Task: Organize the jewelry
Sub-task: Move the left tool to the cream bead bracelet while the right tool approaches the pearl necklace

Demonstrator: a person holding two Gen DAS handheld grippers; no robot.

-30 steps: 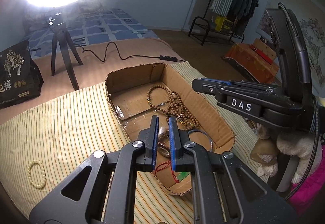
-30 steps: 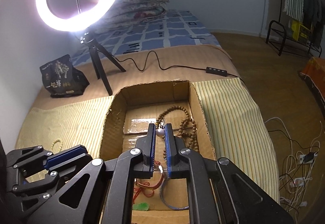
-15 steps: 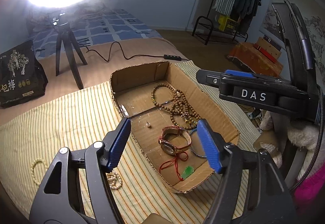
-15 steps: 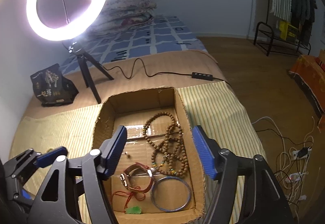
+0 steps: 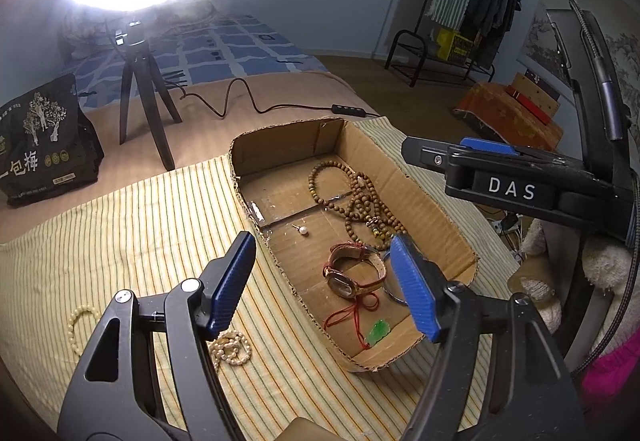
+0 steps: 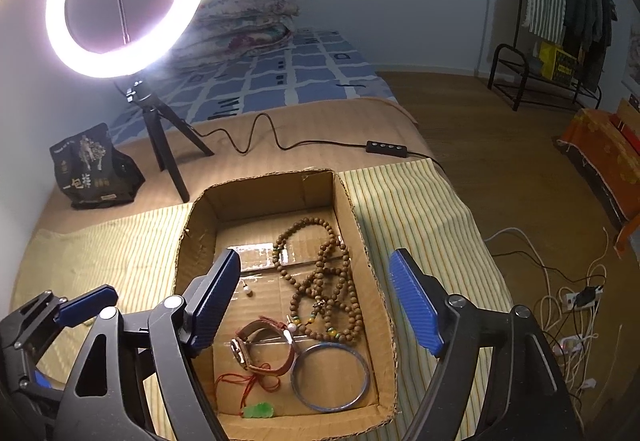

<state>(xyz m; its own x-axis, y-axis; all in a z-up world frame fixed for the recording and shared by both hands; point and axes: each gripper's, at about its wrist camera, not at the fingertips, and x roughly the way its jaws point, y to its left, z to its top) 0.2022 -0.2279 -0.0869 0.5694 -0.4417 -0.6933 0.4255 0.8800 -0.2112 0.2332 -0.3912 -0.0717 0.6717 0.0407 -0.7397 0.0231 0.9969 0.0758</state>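
A cardboard box (image 5: 436,213) (image 6: 360,237) sits on a striped cloth. In it lie a wooden bead necklace (image 5: 360,201) (image 6: 328,281), a pearl earring (image 5: 303,229) (image 6: 248,291), a brown watch (image 5: 352,273) (image 6: 260,345), a blue bangle (image 6: 330,377) and a green pendant on red cord (image 5: 378,333) (image 6: 260,409). A pearl bracelet (image 5: 232,349) and a cream bead bracelet (image 5: 80,325) lie on the cloth left of the box. My left gripper (image 5: 324,285) is open and empty above the box's near left edge. My right gripper (image 6: 316,301) is open and empty above the box; it also shows in the left wrist view (image 5: 480,161).
A ring light on a tripod (image 6: 160,137) (image 5: 140,93) stands behind the box, its cable and switch (image 6: 386,149) trailing right. A black bag (image 6: 92,169) (image 5: 40,145) sits at the back left. Cables (image 6: 568,305) lie on the floor at the right. The cloth (image 6: 404,217) drops off right of the box.
Both grippers were shut a second ago, each on a small pearl piece over the box. Both have opened wide. The pearl earring now lies on the box floor.
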